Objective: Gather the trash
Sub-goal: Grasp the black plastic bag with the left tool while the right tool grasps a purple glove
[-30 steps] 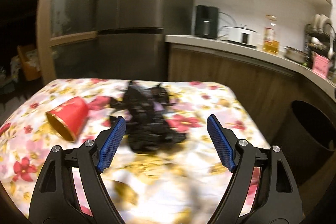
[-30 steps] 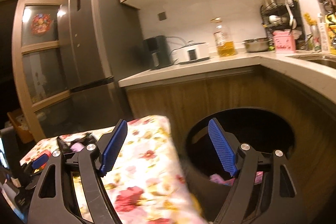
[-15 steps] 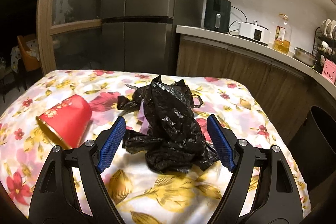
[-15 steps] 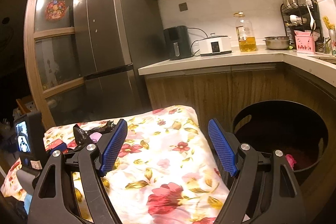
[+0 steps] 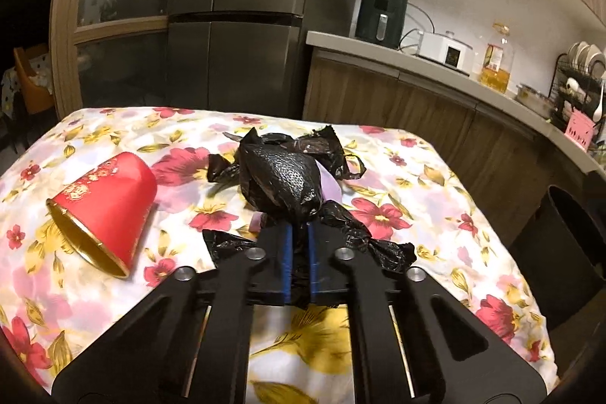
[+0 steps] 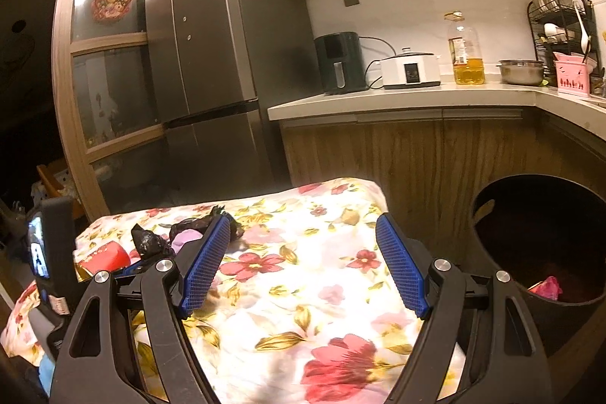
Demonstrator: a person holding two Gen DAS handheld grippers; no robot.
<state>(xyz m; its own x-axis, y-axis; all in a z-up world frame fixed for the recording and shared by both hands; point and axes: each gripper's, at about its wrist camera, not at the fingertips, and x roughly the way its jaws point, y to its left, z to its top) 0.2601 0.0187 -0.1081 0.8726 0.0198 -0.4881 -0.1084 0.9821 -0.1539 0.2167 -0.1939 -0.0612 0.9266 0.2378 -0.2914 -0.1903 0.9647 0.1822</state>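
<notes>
The left gripper pinches the near edge of a crumpled black plastic bag on the floral tablecloth; the right gripper hovers wide, empty.

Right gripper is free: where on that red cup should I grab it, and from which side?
Grip the red paper cup across its wall near the closed base, coming from above. It lies on its side, gold-rimmed mouth toward the left wrist camera, so the round wall faces up for the open right gripper.
</notes>
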